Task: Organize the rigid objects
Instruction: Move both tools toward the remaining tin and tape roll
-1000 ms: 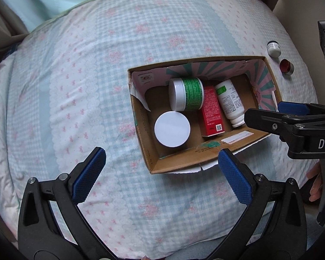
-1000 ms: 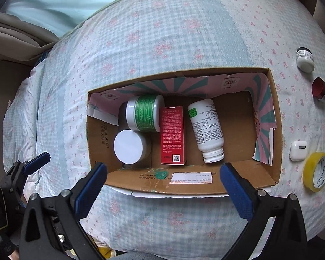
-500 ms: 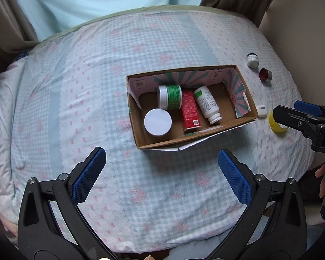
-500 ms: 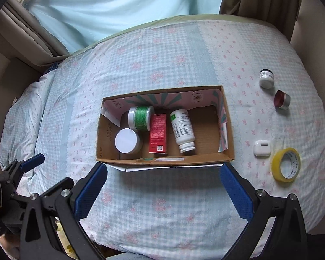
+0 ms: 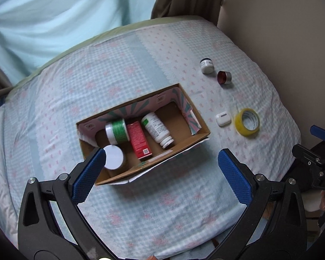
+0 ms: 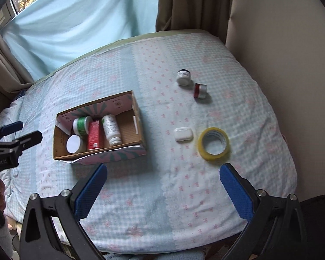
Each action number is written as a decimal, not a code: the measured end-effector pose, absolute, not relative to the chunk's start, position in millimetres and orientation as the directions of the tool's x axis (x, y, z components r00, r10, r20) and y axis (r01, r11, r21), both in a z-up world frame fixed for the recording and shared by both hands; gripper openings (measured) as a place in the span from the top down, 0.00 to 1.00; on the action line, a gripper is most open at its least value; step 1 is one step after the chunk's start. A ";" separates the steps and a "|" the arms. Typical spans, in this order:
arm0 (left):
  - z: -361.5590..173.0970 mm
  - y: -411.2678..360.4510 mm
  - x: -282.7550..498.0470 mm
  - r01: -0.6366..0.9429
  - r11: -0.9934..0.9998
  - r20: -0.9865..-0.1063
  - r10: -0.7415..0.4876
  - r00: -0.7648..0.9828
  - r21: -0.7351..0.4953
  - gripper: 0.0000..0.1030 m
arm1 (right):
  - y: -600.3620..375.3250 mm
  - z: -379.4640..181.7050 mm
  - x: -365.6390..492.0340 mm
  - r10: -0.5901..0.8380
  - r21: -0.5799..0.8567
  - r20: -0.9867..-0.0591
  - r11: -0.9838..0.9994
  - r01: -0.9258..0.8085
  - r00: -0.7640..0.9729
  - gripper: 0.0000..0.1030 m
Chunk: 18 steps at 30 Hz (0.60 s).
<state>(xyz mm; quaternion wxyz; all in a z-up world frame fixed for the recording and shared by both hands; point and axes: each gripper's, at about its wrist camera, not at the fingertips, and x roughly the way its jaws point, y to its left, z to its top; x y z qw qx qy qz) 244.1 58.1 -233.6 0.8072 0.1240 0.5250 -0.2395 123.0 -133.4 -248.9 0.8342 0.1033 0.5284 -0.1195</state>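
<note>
Two open claws (image 5: 160,169) (image 6: 162,183) above cardboard box (image 5: 197,138)

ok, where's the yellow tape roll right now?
In the right wrist view the yellow tape roll lies flat on the bedspread, right of the cardboard box, just beside the white earbud case.

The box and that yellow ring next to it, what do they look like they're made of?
The box looks like brown cardboard: dull raw inner walls, with a pink and green printed outer face folded over. The yellow ring seems to be a roll of packing tape, glossy see-through plastic film wound on a core, probably card.
</note>
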 end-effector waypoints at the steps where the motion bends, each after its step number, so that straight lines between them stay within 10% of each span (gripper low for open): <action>1: -234.0 45.0 245.8 0.532 0.845 -0.906 -0.268 0.329 -0.057 0.00 | -141.9 -249.8 118.7 -0.095 0.045 -0.905 0.948 0.316 0.415 0.00; 18: -325.2 -204.1 308.6 0.690 0.724 -0.968 -0.175 0.179 -0.003 0.00 | -264.4 -357.1 118.7 -0.121 0.015 -0.940 0.919 0.394 0.319 0.00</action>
